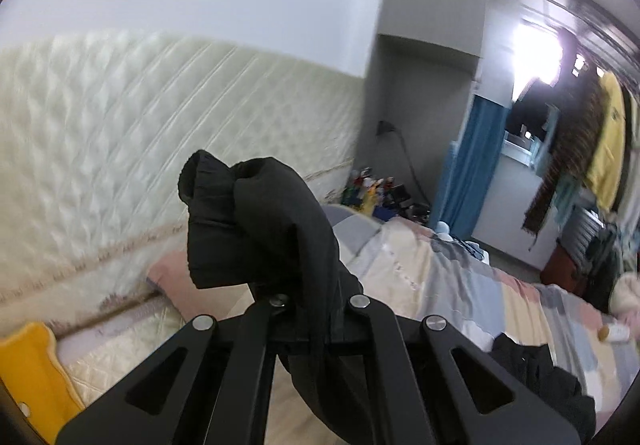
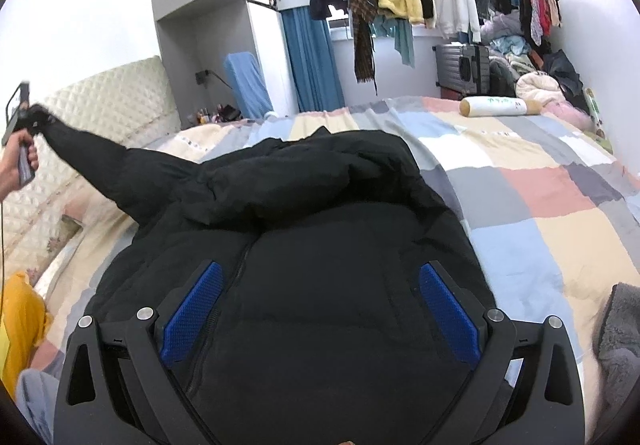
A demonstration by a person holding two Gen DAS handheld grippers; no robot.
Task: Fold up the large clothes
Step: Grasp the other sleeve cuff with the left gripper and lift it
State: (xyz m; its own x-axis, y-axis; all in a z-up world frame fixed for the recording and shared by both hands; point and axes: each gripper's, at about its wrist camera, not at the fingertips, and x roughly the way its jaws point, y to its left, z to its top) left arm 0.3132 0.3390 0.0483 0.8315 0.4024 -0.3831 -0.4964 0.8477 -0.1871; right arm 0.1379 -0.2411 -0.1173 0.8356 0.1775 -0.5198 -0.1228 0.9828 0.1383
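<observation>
**Clearly mid-fold: one sleeve drawn out, the jacket body waiting flat**

The left gripper is pinching the cuff end of the black sleeve, its jaws closed down on the fabric so that the cuff is bunching up above them. Seen from the right wrist, the left hand is raised off to the side near the quilted headboard, pulling the sleeve taut and away from the body of the black puffer jacket. That stretch is probably serving to straighten the sleeve before it is laid across the chest.

The jacket is lying front-up on the patchwork bedspread, zipper running down the middle and hood crumpled at the far end, spread flat so it can be folded in place.

The right gripper is hovering low over the jacket's chest with its blue pads spread wide and holding nothing. I cannot tell whether they are touching the fabric. It looks ready to pin the body down while the sleeve is brought over.

A bolster pillow is resting well apart, near the bed's far edge.
</observation>
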